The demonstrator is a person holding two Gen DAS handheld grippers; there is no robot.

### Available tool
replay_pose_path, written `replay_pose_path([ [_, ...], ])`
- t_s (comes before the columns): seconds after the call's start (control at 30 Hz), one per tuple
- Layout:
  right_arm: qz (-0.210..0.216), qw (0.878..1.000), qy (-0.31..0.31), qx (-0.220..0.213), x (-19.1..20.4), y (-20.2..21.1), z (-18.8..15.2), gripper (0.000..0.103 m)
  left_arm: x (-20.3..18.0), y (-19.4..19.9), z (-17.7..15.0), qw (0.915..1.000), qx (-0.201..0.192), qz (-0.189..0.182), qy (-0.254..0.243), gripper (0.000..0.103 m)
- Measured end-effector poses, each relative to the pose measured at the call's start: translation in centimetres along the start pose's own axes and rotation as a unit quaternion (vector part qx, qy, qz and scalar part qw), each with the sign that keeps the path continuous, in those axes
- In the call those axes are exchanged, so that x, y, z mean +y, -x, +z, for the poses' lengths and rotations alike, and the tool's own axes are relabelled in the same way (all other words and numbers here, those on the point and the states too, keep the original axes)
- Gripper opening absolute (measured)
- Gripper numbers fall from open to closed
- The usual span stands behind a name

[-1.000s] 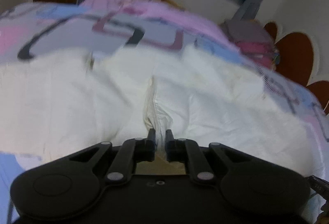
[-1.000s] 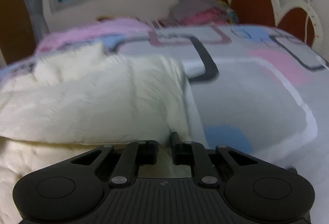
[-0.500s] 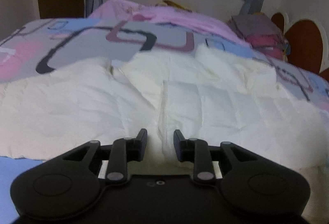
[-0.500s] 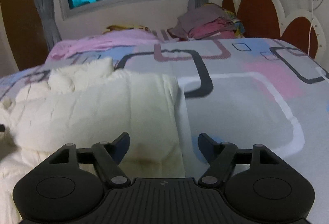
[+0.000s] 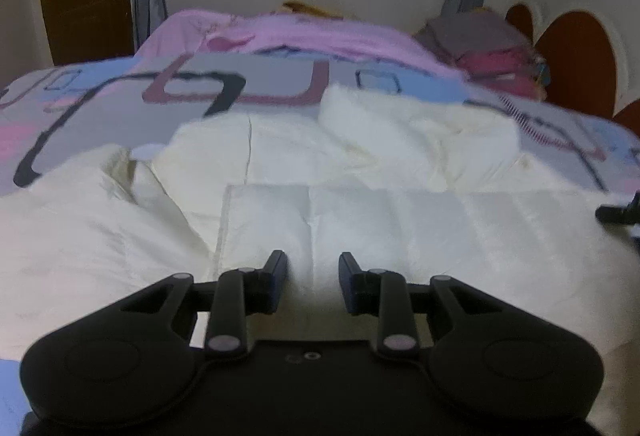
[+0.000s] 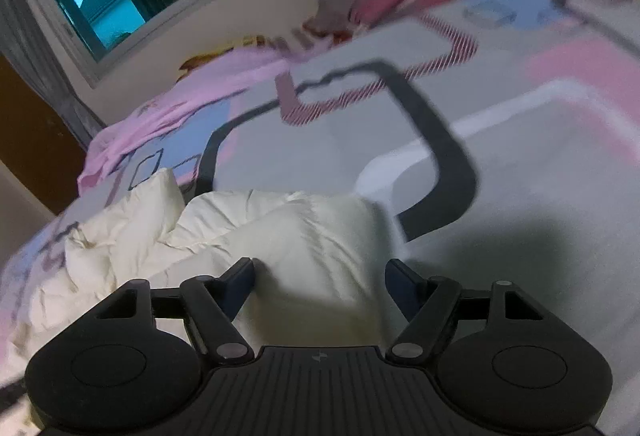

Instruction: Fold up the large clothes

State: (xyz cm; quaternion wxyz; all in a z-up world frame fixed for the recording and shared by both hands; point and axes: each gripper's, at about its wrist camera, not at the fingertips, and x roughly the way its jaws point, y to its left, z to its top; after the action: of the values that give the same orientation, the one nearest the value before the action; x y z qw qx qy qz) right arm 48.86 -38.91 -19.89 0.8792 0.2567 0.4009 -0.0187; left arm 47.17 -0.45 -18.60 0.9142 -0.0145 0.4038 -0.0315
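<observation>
A large cream-white quilted garment (image 5: 360, 203) lies spread on the bed, with a flat folded panel on top and rumpled parts behind. My left gripper (image 5: 313, 268) is open and empty, just above the folded panel's near edge. In the right wrist view the garment (image 6: 304, 236) shows its folded right end. My right gripper (image 6: 319, 274) is wide open and empty, raised above that end and tilted. A tip of the right gripper (image 5: 618, 209) shows at the left wrist view's right edge.
The bed has a patterned cover (image 6: 500, 139) in grey, pink and blue. A pink blanket (image 5: 304, 35) lies at the far side under the window. A pile of folded clothes (image 5: 488, 47) sits by the red headboard (image 5: 576, 55).
Both grippers were shut on the garment's edge a second ago. Both let go and opened, and the garment now lies flat. The right gripper has lifted and tilted.
</observation>
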Motion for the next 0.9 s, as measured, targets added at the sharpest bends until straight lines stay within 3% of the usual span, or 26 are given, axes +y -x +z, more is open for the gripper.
replay_pose_path([
  [0.07, -0.009, 1.0, 0.023, -0.002, 0.6, -0.2, -0.3, 0.05, 0.1, -1.0, -0.5, 0.9999, 0.012, 0.003, 0.0, 0.031],
  [0.1, -0.012, 0.999, 0.038, -0.007, 0.9, 0.0, -0.4, 0.041, 0.2, -1.4, -0.7, 0.9999, 0.016, 0.001, 0.001, 0.031],
  [0.2, -0.036, 0.996, 0.08, -0.033, 1.7, 0.7, -1.1, 0.034, 0.6, -1.6, -0.8, 0.9997, 0.022, -0.002, 0.012, 0.031],
  [0.37, -0.079, 0.988, 0.128, -0.045, 1.9, -0.9, -3.0, 0.042, 0.3, -1.8, -0.8, 0.9997, 0.024, -0.002, 0.009, 0.031],
  [0.5, -0.094, 0.984, 0.134, -0.064, 2.6, 0.5, -2.6, 0.05, 0.3, -1.8, -0.6, 0.9996, 0.027, -0.001, 0.006, 0.031],
  [0.7, -0.073, 0.975, 0.169, -0.124, 5.8, 4.9, -3.8, 0.05, 0.1, -1.7, -0.7, 0.9997, 0.025, 0.005, 0.001, 0.031],
  [0.83, -0.041, 0.97, 0.217, -0.106, 8.5, 5.6, -6.9, 0.05, 0.0, -1.6, -0.6, 0.9996, 0.027, 0.01, -0.004, 0.034],
  [0.9, -0.048, 0.961, 0.258, -0.09, 9.5, 4.8, -9.1, 0.05, 0.0, -1.6, -0.6, 0.9996, 0.027, 0.012, -0.007, 0.036],
])
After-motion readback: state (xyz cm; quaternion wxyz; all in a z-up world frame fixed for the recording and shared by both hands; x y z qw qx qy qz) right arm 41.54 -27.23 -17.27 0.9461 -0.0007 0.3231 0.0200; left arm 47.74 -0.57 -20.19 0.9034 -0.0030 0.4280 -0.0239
